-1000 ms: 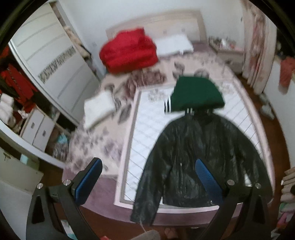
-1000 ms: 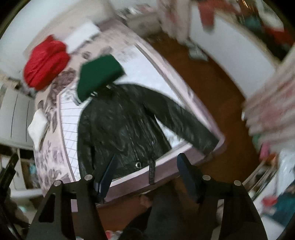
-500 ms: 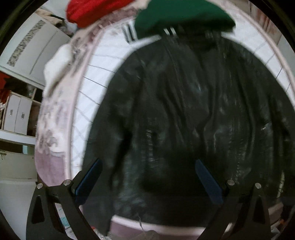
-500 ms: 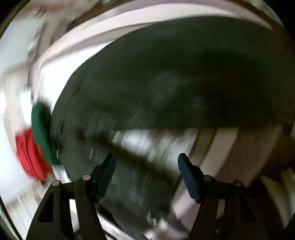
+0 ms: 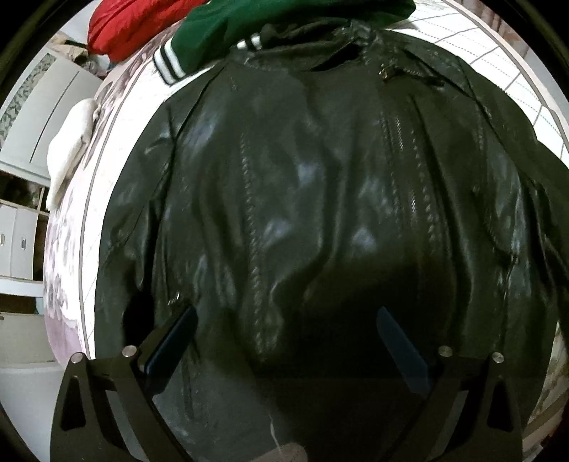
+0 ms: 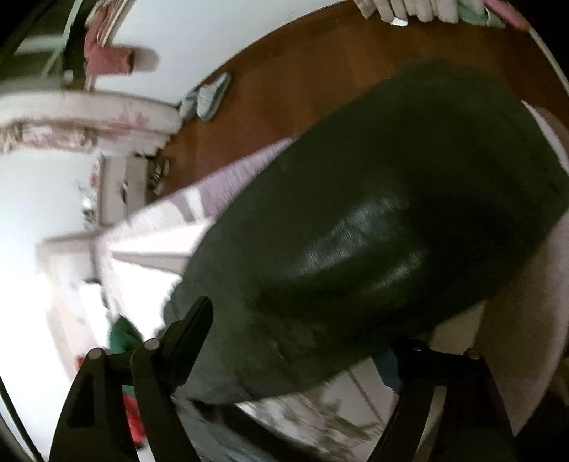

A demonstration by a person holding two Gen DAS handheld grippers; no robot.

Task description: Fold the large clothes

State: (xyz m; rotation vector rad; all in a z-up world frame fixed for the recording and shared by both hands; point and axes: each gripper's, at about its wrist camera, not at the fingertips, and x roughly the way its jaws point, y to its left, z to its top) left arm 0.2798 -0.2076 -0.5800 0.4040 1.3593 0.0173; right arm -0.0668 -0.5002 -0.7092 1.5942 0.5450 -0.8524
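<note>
Left hand-held gripper [image 5: 284,341] agape, right hand-held gripper [image 6: 302,341] agape

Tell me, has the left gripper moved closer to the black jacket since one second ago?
Yes. The left gripper came down and forward toward the bed; the black jacket now fills its view, jaws open above the hem.

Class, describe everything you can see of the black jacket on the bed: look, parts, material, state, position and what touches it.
The black jacket looks like glossy, creased leather. It lies spread flat, front up, on the bed, collar far, hem near. A centre zip, braided seams and a collar zipper show. A green garment overlaps its collar. The open left gripper hovers at the hem; contact is unclear. In the right view, one sleeve runs between the open right gripper's fingers.
</note>
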